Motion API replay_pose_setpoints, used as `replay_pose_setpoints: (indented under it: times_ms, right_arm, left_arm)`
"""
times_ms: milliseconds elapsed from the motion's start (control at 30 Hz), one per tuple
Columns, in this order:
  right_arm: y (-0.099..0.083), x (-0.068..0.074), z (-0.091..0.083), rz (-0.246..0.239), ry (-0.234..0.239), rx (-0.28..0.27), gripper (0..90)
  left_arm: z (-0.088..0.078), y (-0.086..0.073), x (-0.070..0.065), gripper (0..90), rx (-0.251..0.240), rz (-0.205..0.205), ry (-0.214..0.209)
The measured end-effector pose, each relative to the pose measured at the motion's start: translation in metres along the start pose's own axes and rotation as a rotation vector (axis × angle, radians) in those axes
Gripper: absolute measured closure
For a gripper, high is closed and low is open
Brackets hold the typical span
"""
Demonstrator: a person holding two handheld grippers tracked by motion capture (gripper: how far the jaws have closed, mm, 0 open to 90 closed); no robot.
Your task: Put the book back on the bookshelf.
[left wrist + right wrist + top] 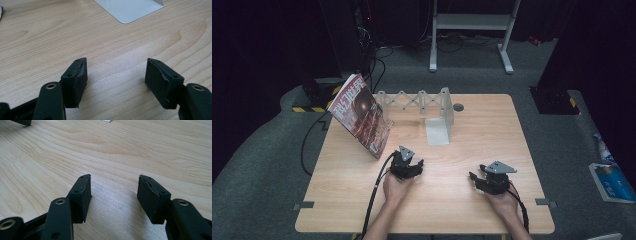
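Observation:
A magazine (359, 114) with a red cover leans tilted at the table's far left, against the end of a grey zigzag rack (417, 100). A pale metal bookend (438, 129) stands at the rack's right end, and its flat foot (130, 8) lies ahead of my left gripper. My left gripper (414, 165) (116, 72) rests low over the wood near the table's middle, open, with bare table between its pads. Further right, my right gripper (474, 179) (113, 190) also stands open over bare wood, holding nothing.
The light wooden table (482, 150) has a small round grommet (458, 107) near its far edge. Cables trail from both grippers off the near edge. A white stand (472, 22) is on the floor beyond, and a blue book (612, 181) lies on the floor at right.

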State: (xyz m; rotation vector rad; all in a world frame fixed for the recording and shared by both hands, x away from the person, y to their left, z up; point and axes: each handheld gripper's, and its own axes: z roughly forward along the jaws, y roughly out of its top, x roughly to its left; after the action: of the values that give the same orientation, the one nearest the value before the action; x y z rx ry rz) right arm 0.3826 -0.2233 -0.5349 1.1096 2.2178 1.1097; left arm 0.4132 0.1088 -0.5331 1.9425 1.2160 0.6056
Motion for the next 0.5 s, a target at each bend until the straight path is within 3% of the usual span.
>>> replay_pose_setpoints:
  times_ms: [500]
  right_arm:
    - [-0.0004,0.0001,0.0001,-0.002,0.0,-0.002,43.1]
  left_arm:
    - [-0.0008,-0.0003,0.0012,34.6,0.002,-0.007,-0.004]
